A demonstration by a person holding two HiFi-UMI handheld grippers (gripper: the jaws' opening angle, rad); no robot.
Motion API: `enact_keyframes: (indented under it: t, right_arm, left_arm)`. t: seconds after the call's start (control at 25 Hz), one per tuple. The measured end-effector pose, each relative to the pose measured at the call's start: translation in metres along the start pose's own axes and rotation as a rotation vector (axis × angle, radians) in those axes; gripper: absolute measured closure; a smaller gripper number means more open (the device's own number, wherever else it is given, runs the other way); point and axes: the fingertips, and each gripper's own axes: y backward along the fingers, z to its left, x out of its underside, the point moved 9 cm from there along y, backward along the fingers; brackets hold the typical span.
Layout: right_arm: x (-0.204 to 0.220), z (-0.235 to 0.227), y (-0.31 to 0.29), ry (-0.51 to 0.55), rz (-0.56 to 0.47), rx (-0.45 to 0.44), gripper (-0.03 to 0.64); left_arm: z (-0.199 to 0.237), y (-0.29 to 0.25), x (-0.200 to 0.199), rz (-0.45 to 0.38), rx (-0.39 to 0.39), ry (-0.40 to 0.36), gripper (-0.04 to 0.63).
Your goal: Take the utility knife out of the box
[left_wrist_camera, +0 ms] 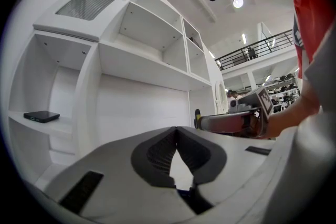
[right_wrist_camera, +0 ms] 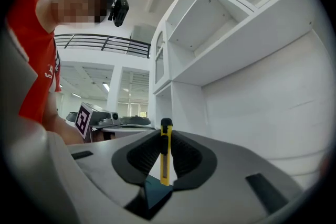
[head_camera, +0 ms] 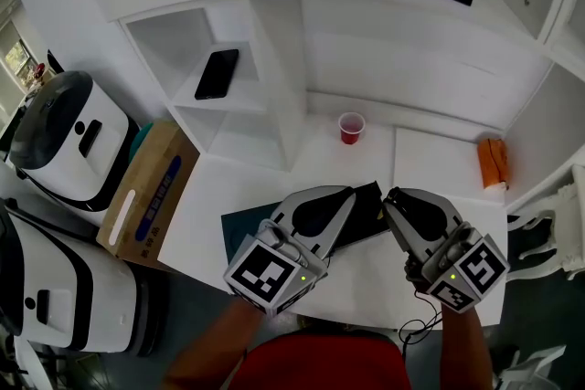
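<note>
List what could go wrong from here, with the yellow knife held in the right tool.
1. The right tool pinches the utility knife only across its thin body, so the knife could pivot or slip out.
2. The left tool, shut and empty, sits close beside it over the box, so the tips could bump.
3. The red cup stands just behind the box and could be knocked over.

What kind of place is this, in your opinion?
Probably a robotics lab or test hall, not a home: a white shelf unit stands like a mock-up, two white machines stand beside it, and a railed upper gallery shows behind.
</note>
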Motion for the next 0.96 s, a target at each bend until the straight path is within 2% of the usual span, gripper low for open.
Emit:
enact_keyframes:
  t: [0.4, 0.52, 0.84, 0.96]
  right_arm:
    - [-0.005, 0.004, -0.002, 0.001, -0.002, -0.003, 0.536]
    - [-0.006, 0.005, 0.000, 0.006, 0.003, -0.003, 0.536]
    - [-0.011, 0.001, 0.005, 0.015, 0.005, -0.003, 0.535]
    - [-0.012, 0.000, 0.007, 0.016, 0.001, -0.006, 0.535]
  left_arm:
    - [0.002, 0.001, -0.001, -0.012, 0.009, -0.015, 0.577]
    - [-0.001, -0.001, -0.003, -0.001, 0.012, 0.014, 0.577]
    - [-0.003, -0.004, -0.002, 0.009, 0.012, -0.008, 0.577]
    - [-0.004, -0.005, -0.003, -0.011, 0.010, -0.014, 0.577]
